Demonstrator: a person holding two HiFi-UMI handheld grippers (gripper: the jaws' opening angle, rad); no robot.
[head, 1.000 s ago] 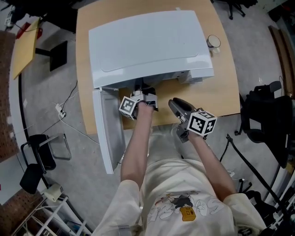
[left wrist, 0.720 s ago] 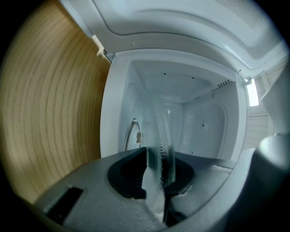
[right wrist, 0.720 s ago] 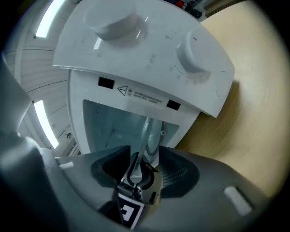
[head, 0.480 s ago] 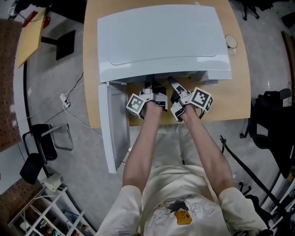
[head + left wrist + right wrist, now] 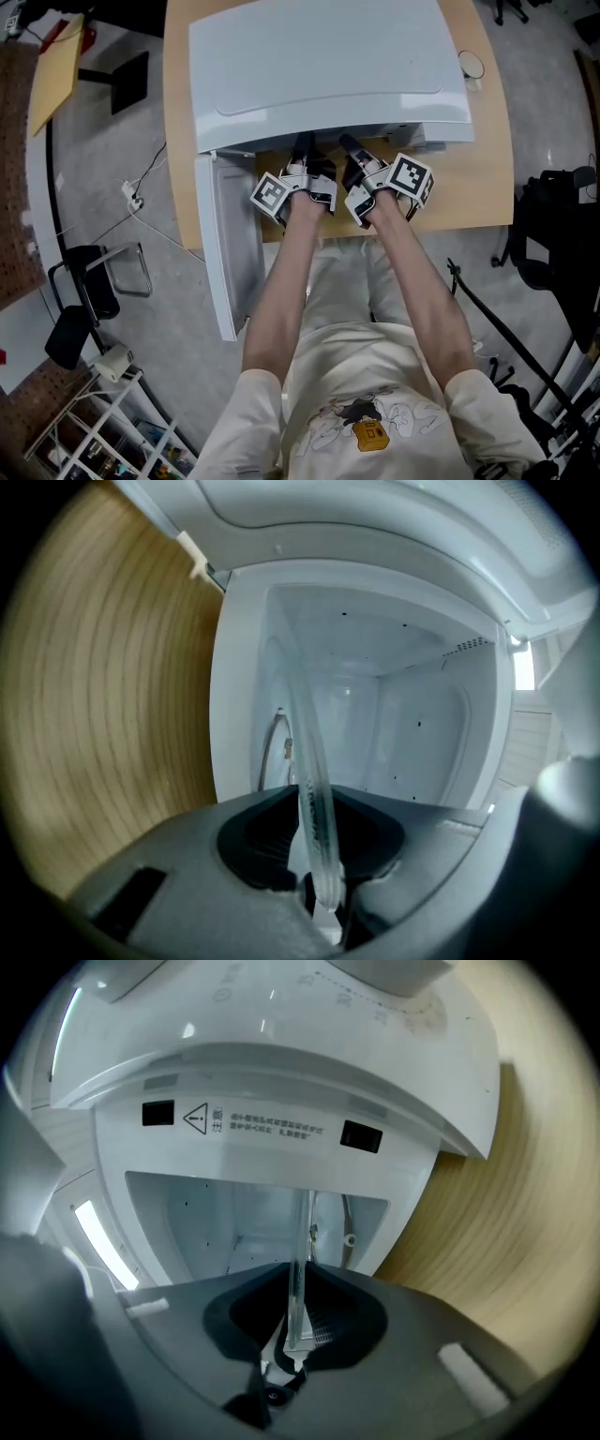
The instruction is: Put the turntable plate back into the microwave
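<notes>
**If rushed at the doorway: chipped glass, or a plate off its hub**

Though brought to the open mouth of the microwave [image 5: 319, 66], not yet seated. Turntable plate [image 5: 305, 752] pinched edge-on in the left gripper [image 5: 317, 860], pads tight on the glass rim. Pinched likewise in the right gripper [image 5: 294, 1326], jaws just closed in on the rim between them. Deeper in the cavity, what looks like a roller ring [image 5: 272, 754] and a small hub [image 5: 352, 1238], both beyond the plate.

Likely trouble, judged from here:

- Slipping: smooth glass, a thin rim, narrow pads. Worse if pulled apart or lifted unevenly by the two hands.
- Knocking the rim on the frame or the cavity walls if pushed in off-centre or tilted. Chipping or cracking possible.
- Twisting the glass between the two grips if rolled out of step.
- Landing off the hub, then rocking or jamming on the ring instead of turning.
- Letting go on one side first, dropping the free edge hard.
- Bumping the open door [image 5: 230, 244], hanging past the edge of the surface [image 5: 478, 178], with the left forearm.
</notes>
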